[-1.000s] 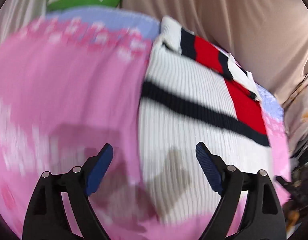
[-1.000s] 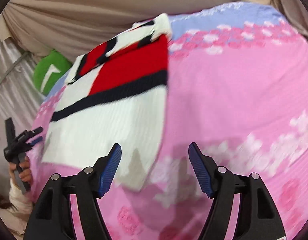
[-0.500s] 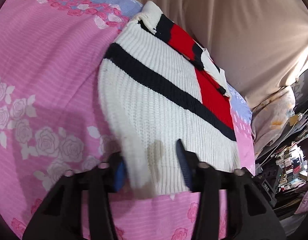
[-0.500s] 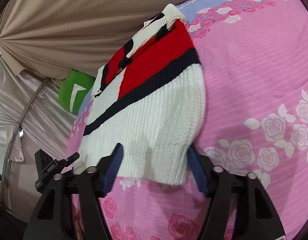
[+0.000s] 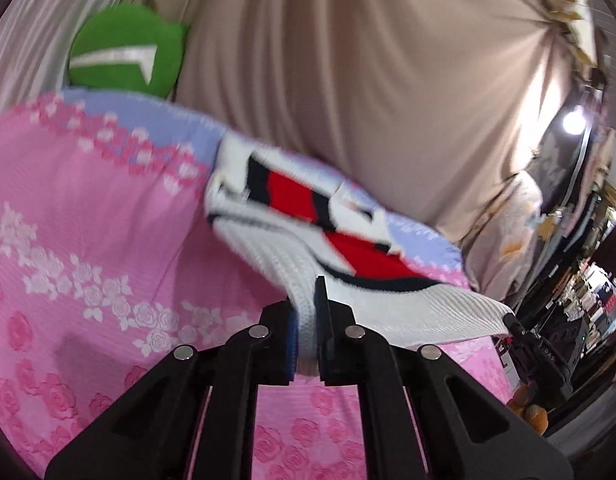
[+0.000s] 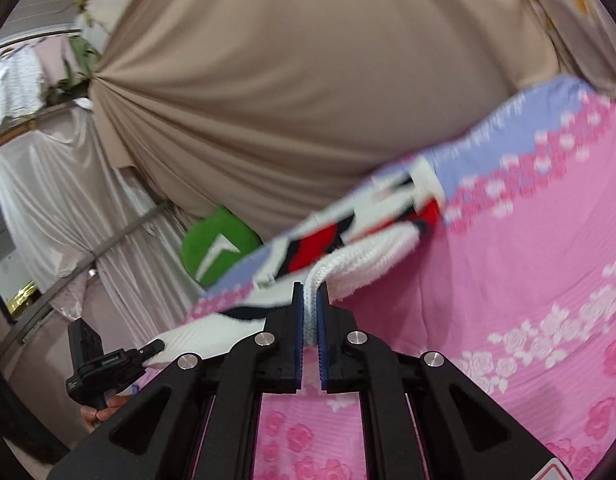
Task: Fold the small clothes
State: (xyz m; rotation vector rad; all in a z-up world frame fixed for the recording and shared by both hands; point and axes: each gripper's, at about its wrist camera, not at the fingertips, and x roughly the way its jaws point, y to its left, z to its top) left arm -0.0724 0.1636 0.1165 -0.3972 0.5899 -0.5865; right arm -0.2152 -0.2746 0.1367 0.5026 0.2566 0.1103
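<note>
A small white knit sweater [image 5: 267, 236] with red and navy bands lies on the pink rose-print bedspread [image 5: 75, 240]. My left gripper [image 5: 305, 312] is shut on its white bottom hem at one corner and holds that edge up off the bed. My right gripper [image 6: 311, 304] is shut on the hem of the sweater [image 6: 364, 256] at the other corner, also raised. The lifted hem stretches between the two grippers. The far collar end still rests on the bed. The left gripper shows at the lower left of the right wrist view [image 6: 107, 364].
A beige curtain [image 5: 368, 80] hangs behind the bed. A green cushion [image 5: 125, 58] sits at the bed's far corner, also in the right wrist view [image 6: 215, 248]. White draped cloth [image 6: 47, 200] stands on the left. Cluttered shelves [image 5: 588, 300] lie to the right.
Both grippers closed on the sweater's bottom hem and lifted it off the bed. The views tilted up toward the curtain.
</note>
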